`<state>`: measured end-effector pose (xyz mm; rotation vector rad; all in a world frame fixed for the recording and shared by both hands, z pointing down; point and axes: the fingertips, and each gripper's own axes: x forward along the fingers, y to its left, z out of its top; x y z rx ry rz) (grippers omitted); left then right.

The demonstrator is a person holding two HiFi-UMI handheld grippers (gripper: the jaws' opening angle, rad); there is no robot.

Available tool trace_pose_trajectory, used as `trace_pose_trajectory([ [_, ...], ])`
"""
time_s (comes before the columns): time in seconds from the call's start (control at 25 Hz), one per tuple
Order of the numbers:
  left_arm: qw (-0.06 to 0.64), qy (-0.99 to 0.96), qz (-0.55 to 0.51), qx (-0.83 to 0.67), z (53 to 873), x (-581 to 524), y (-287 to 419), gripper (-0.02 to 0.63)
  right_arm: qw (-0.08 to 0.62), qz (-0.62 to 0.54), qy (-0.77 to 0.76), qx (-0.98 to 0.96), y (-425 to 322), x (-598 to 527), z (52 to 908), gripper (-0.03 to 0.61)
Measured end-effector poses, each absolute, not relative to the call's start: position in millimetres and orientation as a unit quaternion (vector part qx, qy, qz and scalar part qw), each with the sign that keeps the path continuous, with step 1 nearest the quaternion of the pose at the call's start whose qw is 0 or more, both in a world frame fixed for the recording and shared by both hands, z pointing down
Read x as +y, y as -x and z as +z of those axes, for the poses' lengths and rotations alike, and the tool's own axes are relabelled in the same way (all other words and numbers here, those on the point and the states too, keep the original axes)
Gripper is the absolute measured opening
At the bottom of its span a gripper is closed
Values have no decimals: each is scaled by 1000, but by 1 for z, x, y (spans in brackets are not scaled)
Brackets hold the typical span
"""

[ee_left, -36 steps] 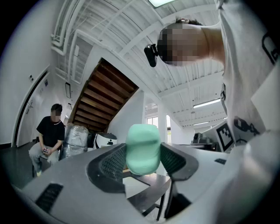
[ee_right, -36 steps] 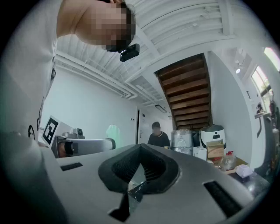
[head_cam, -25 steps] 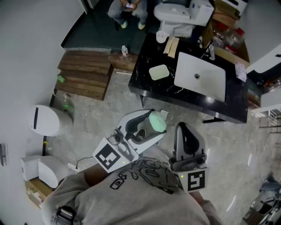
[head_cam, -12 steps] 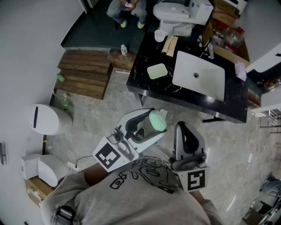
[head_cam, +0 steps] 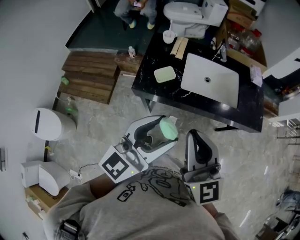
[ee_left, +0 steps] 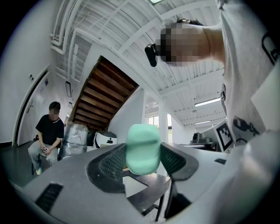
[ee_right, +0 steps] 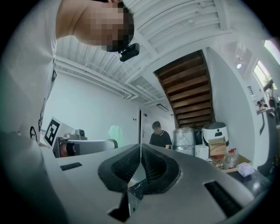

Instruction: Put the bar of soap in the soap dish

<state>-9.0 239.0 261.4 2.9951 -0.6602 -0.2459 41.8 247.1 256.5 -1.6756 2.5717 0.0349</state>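
Observation:
My left gripper (head_cam: 165, 132) is shut on the mint-green bar of soap (head_cam: 168, 129), held close to my chest; in the left gripper view the soap (ee_left: 142, 148) sits clamped between the two dark pads. My right gripper (head_cam: 196, 137) is beside it, shut with nothing in it, its jaws meeting along a thin line (ee_right: 141, 168). The pale green soap dish (head_cam: 165, 74) lies on the black counter (head_cam: 154, 84), left of the white basin (head_cam: 210, 79), well ahead of both grippers. From the right gripper view, the soap (ee_right: 115, 132) shows faintly at left.
A cup (head_cam: 168, 36) and wooden pieces (head_cam: 180, 46) sit at the counter's far end, near a toilet (head_cam: 192, 14). A seated person (head_cam: 136, 9) is beyond. Wooden steps (head_cam: 91, 77) lie left, white bins (head_cam: 48, 125) nearer left. Marble floor separates me from the counter.
The counter, dish and basin have slid slightly left and up in the head view as my head shifted. Both grippers kept their places and their grip.

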Motion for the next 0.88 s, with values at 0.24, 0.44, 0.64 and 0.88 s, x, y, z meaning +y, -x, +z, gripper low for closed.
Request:
trace_pose_trajectory([
  [0.24, 31, -972, -83, -219, 260, 247, -4, 245, 40, 10, 541, 840, -53, 254, 256, 23],
  [0.44, 33, -971, -82, -223, 260, 252, -9, 245, 43, 5, 540, 841, -59, 259, 258, 23],
  [0.64, 33, -970, -78, -227, 263, 253, -10, 245, 43, 5, 536, 843, -61, 259, 260, 23],
  [0.88, 35, -970, -84, -226, 261, 247, -11, 245, 45, 8, 541, 840, -62, 254, 255, 23],
])
